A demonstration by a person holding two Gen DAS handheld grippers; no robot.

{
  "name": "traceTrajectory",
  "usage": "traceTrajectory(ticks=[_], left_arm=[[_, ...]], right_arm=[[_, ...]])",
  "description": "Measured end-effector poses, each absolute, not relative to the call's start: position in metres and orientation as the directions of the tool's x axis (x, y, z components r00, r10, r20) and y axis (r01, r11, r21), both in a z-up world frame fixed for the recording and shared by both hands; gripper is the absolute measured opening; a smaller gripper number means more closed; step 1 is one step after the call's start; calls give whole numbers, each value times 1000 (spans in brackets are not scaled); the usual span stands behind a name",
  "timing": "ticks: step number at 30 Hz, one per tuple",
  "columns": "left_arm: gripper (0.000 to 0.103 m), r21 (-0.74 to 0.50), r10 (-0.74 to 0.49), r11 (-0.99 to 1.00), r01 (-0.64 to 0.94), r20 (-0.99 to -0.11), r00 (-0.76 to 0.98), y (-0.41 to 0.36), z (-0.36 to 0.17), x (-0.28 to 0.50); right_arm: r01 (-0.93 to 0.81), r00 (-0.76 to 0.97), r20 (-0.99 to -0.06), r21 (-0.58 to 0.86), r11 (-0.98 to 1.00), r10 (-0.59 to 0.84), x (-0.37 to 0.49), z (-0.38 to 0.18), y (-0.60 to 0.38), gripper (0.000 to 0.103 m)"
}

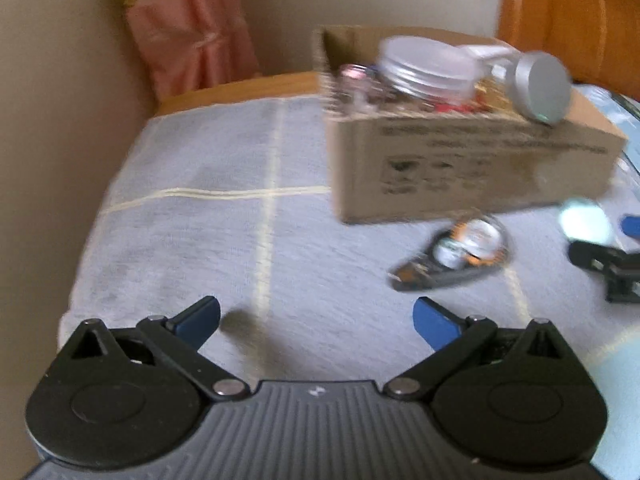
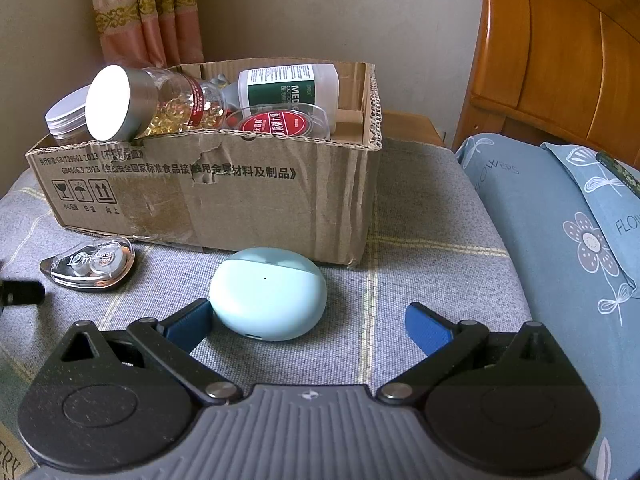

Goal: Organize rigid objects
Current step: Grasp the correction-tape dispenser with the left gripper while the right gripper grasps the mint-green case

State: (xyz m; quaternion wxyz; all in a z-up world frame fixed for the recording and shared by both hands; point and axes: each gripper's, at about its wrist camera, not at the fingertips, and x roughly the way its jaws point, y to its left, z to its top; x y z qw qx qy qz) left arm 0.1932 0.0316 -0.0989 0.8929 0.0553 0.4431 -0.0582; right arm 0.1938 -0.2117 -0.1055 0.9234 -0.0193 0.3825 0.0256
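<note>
right gripper (image 2: pixel 308 322) jaws wide, empty; earbud case (image 2: pixel 267 293) lies crosswise by the left finger. left gripper (image 1: pixel 316 322) jaws wide, empty.

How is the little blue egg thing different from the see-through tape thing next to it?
The earbud case is solid pale blue, so nothing inside shows; the correction tape is clear, showing its reels and a label. The earbud case is a smooth rounded oval, while the correction tape narrows to a point. The earbud case lies between the right gripper fingers; the correction tape lies off to their left. Both rest on the grey cloth before the cardboard box.
</note>
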Motion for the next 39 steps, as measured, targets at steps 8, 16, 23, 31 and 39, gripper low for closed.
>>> traceTrajectory(ticks=[8, 16, 23, 31, 39], left_arm=[[102, -82, -214, 961, 263, -825, 524, -6, -96, 187], [102, -76, -218, 960, 270, -806, 550, -21, -99, 197], [102, -124, -243, 963, 240, -783, 572, -24, -99, 219], [102, -10, -155, 974, 228, -764, 627, -40, -107, 231], [102, -2, -118, 984, 178, -758, 642, -16, -109, 225]], right_arm=[[-72, 710, -703, -15, 997, 41, 193, -105, -213, 103], [-103, 720, -691, -15, 995, 65, 188, -106, -216, 103], [-137, 732, -675, -14, 990, 92, 184, -108, -221, 103], [-159, 737, -667, -14, 987, 109, 182, -109, -222, 103], [-156, 736, -669, -14, 988, 107, 182, -109, -221, 103]])
